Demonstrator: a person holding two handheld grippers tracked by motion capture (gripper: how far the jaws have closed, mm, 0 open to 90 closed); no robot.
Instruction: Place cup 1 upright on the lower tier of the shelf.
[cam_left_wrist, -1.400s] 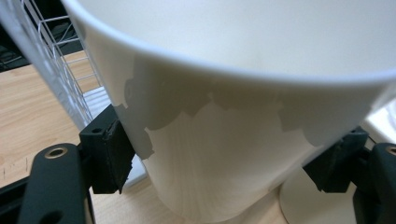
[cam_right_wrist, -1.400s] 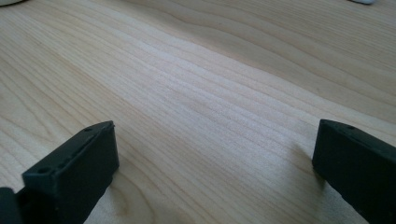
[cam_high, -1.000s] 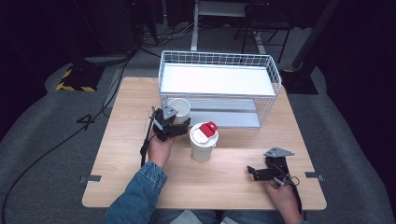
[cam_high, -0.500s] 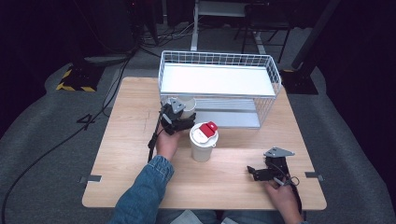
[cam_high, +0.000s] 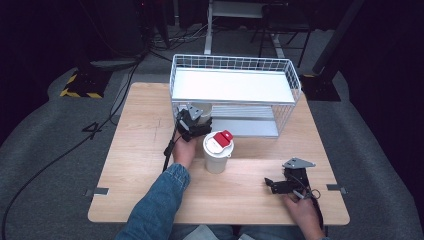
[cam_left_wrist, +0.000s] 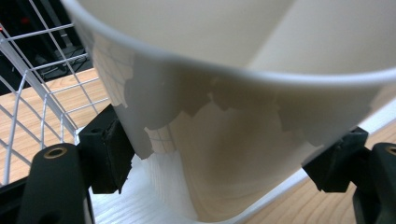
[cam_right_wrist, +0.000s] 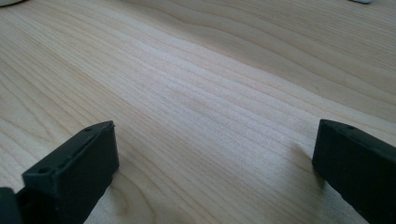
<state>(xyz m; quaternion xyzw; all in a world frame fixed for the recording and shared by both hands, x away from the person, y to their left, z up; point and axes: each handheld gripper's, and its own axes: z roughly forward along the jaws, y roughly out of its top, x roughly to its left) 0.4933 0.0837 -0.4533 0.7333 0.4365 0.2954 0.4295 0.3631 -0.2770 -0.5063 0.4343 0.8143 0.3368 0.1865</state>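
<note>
An open white paper cup (cam_left_wrist: 224, 84) sits tilted between the jaws of my left gripper (cam_left_wrist: 224, 158), and both black pads (cam_left_wrist: 109, 154) press on its wall. In the high view the left gripper (cam_high: 194, 120) is at the left front corner of the white wire rack (cam_high: 172, 80), at the mouth of its lower shelf (cam_high: 250, 127), and it hides most of the cup. A second white cup (cam_high: 216, 159) with a lid and a red tab (cam_high: 224, 135) stands on the table just right of that hand. My right gripper (cam_high: 272, 184) (cam_right_wrist: 215, 158) rests low over bare wood, open and empty.
The wooden table (cam_high: 135, 150) has free room at the left and along the front. The rack's top shelf (cam_high: 235, 85) is a bare white board inside a wire rim. A cable (cam_high: 167, 150) trails from the left gripper. Dark floor surrounds the table.
My left gripper has carried the open cup to the right and slightly down, up to the rack's lower shelf. The lidded cup and the right gripper have kept still.
</note>
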